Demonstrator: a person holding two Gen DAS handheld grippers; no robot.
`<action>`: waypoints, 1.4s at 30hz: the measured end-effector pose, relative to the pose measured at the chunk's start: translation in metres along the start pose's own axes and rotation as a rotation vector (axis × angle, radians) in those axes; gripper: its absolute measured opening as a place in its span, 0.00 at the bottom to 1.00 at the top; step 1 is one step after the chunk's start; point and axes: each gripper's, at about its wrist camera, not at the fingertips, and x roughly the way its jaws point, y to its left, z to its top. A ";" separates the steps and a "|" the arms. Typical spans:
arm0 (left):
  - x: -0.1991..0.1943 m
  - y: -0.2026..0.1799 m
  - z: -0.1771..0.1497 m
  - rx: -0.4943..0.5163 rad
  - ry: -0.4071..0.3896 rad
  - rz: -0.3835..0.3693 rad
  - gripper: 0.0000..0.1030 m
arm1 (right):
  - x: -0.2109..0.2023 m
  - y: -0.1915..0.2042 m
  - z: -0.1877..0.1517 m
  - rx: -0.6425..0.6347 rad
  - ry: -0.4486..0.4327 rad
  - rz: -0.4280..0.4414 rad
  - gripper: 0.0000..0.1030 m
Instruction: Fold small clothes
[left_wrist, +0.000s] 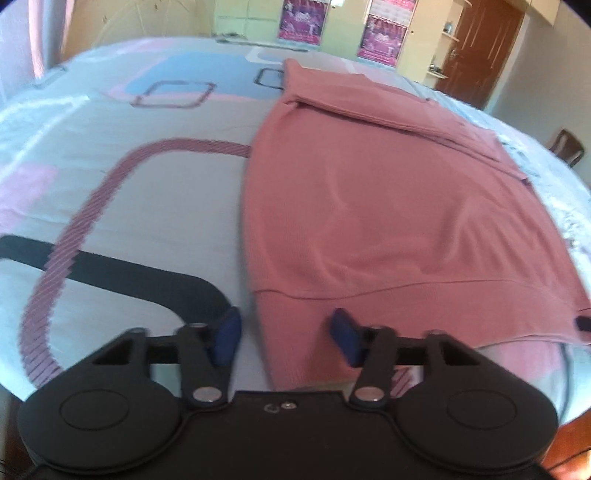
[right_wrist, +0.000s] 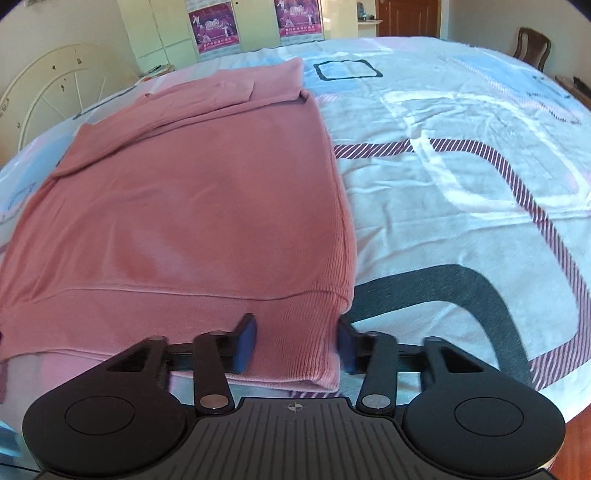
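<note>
Pink sweater (left_wrist: 376, 206) lies flat on the bed (left_wrist: 147, 192), sleeves folded in across the far end, ribbed hem nearest. Left gripper (left_wrist: 286, 332), jaws spread, straddles the hem's left corner; right gripper (right_wrist: 295, 341), jaws spread too, straddles the right corner (neither pinching yet). Do it well: close both on the full hem thickness at matching depth, lift evenly, carry to the shoulders.

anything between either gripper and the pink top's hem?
Nothing visible. The left gripper and the right gripper are both open, each straddling a near hem corner of the pink ribbed knit top, spread on the patterned bedsheet.
</note>
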 end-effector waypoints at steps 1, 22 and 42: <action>0.001 0.001 0.001 -0.012 0.009 -0.018 0.36 | 0.000 -0.001 0.000 0.007 0.003 0.008 0.30; -0.007 -0.011 0.077 -0.079 -0.109 -0.253 0.06 | -0.026 0.005 0.050 0.077 -0.106 0.179 0.10; 0.141 -0.033 0.306 -0.174 -0.233 -0.121 0.06 | 0.137 0.001 0.302 0.195 -0.174 0.237 0.09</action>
